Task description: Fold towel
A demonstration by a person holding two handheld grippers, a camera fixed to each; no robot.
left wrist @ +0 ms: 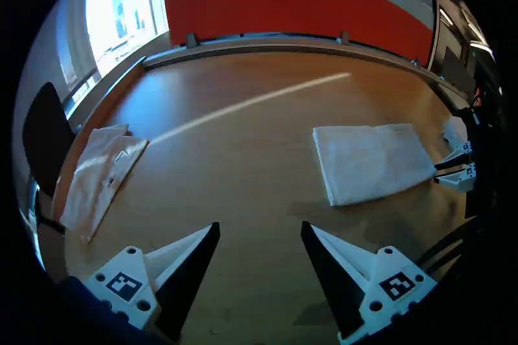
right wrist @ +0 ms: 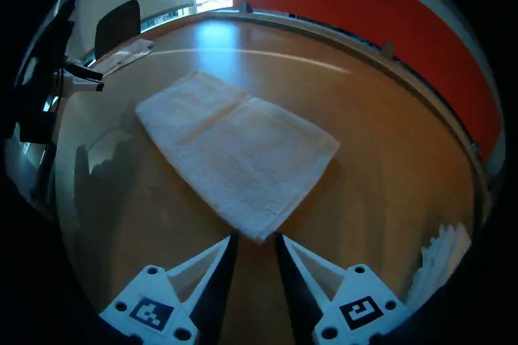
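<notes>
A white towel [left wrist: 372,160] lies folded into a rectangle on the wooden table [left wrist: 259,125], to the right of centre. My left gripper [left wrist: 259,235] hovers open over bare wood, well short of the towel, with nothing between its fingers. In the right gripper view the towel [right wrist: 236,154] spreads out just ahead, its near corner right at the tips of my right gripper [right wrist: 255,241]. Those fingers stand a narrow gap apart and do not press on the cloth. The right gripper [left wrist: 453,170] sits at the towel's right edge. The left gripper [right wrist: 81,76] is far off at the left.
A second pale cloth [left wrist: 103,173] lies near the table's left edge, beside a dark chair [left wrist: 45,138]. More crumpled white fabric [right wrist: 443,254] sits by the right gripper. A red partition [left wrist: 291,5] runs behind the table's curved far edge.
</notes>
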